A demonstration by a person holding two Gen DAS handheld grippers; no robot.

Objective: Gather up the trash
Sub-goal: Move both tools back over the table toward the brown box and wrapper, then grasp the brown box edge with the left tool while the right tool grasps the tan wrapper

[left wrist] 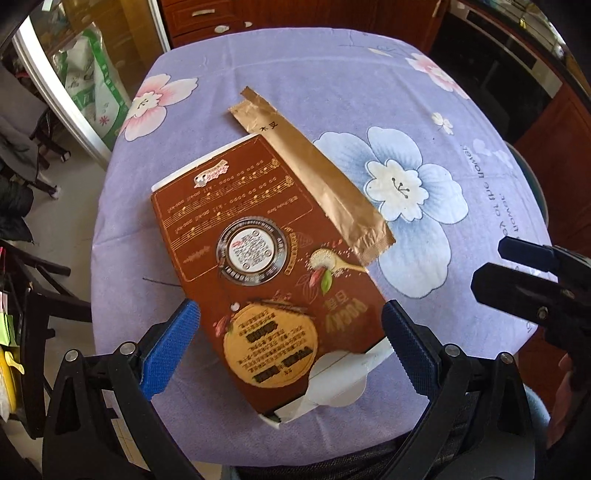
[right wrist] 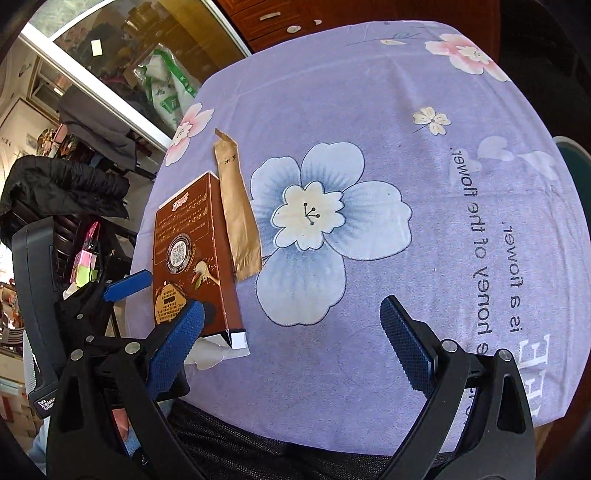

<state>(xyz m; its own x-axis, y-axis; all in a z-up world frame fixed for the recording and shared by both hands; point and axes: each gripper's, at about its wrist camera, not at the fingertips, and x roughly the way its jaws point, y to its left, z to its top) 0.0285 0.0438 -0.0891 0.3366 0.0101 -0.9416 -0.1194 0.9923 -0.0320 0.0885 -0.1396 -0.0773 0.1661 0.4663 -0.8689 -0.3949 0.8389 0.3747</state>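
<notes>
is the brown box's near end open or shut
Open: on the brown box, lying flat on the tablecloth, white end flaps are splayed outward at the near end. Contents cannot be told.

A home dining room is showing: flowered tablecloth (left wrist: pixel 332 74), wooden drawers (left wrist: pixel 207 18), chairs (left wrist: pixel 44 140), glass door (left wrist: pixel 55 85).

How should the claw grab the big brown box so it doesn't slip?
Grab the brown box across its two long sides, near the end closest to you. It lies flat on the purple tablecloth, and the open left claw already has a blue finger on each side. The torn white flaps look floppy, so probably pinch just above them. Avoid the far end, where the gold wrapper lies alongside.
</notes>
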